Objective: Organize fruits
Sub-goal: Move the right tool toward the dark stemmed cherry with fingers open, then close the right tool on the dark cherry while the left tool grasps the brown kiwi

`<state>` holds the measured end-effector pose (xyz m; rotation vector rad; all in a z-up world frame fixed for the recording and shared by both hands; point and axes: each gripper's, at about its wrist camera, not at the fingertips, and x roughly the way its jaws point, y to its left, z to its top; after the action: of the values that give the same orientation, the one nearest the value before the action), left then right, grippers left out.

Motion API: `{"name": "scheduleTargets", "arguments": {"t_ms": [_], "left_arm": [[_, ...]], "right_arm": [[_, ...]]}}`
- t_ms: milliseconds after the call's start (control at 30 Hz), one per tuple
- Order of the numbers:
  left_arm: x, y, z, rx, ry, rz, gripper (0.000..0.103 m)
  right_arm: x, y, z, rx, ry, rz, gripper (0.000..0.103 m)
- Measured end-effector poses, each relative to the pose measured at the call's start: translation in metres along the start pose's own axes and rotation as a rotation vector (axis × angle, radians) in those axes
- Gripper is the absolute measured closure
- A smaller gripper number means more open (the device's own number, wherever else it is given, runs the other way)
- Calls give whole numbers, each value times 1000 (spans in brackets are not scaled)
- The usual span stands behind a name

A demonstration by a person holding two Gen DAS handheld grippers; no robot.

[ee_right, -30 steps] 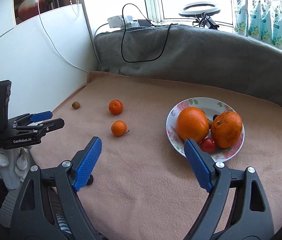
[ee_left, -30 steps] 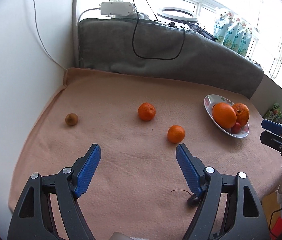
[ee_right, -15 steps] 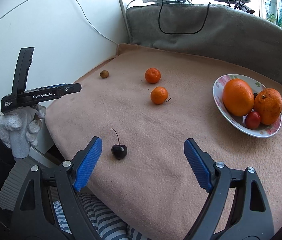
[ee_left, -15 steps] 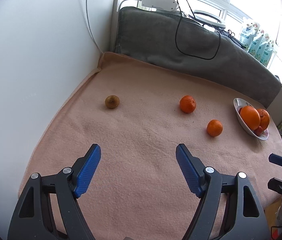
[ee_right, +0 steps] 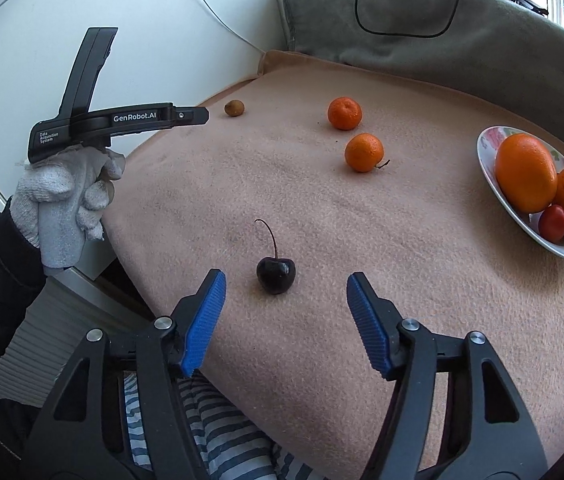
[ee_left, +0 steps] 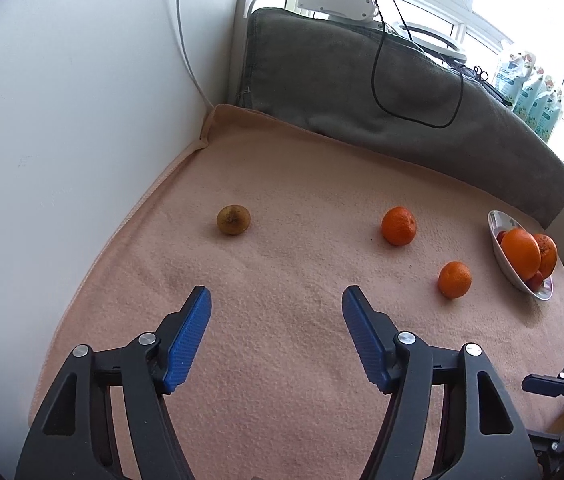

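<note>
A small brown fruit (ee_left: 234, 219) lies on the pink blanket (ee_left: 282, 360) at the left, ahead of my open, empty left gripper (ee_left: 276, 304). Two tangerines (ee_left: 398, 225) (ee_left: 454, 279) lie to its right. A floral plate (ee_left: 499, 258) at the far right holds two oranges (ee_left: 520, 248) and a small red fruit. My right gripper (ee_right: 285, 290) is open, with a dark cherry (ee_right: 276, 275) on the blanket just ahead of its fingertips. The right wrist view also shows the brown fruit (ee_right: 234, 108), the tangerines (ee_right: 344, 113) (ee_right: 364, 152), the plate (ee_right: 493, 184) and the left gripper (ee_right: 198, 114).
A white wall (ee_left: 82, 120) bounds the blanket on the left. A grey cushion (ee_left: 361, 92) with a black cable (ee_left: 377, 80) stands along the back under the window. The blanket's front edge (ee_right: 138, 264) drops off beside the cherry, above striped cloth.
My left gripper has swung left and forward toward the brown fruit. My right gripper has moved left and closer to the cherry, which now lies just ahead of its fingers.
</note>
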<state>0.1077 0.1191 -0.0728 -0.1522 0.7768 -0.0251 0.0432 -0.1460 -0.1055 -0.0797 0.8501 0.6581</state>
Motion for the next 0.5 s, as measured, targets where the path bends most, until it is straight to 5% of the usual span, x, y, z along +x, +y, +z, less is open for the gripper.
{"name": "scheduleTargets", "arguments": {"t_ms": [500], "left_arm": [[63, 25, 35, -36, 45, 32, 54]], "right_arm": [[15, 5, 5, -21, 29, 21, 52]]}}
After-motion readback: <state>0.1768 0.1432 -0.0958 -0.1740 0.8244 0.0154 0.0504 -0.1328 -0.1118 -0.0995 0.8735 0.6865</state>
